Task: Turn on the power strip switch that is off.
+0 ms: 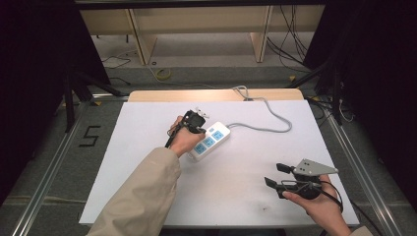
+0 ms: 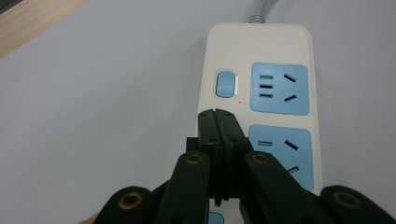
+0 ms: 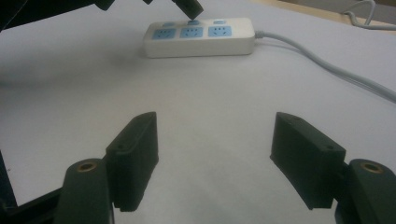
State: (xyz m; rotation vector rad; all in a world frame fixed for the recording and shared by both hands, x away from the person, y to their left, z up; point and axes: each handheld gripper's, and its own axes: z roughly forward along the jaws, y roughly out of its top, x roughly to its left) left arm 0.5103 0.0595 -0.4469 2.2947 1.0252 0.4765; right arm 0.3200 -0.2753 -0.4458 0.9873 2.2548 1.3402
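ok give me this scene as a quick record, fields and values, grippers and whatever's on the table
surface: white table
object: white power strip with blue sockets, lying flat, grey cable running off to the far edge
switches: small blue buttons beside the sockets, one visible ahead of the left tips
left gripper: jaws shut, empty, tips down over the strip's button side
right gripper: jaws open, empty, held above the table near the person's right, pointing toward the strip
contact: whether the left tips touch the strip cannot be told
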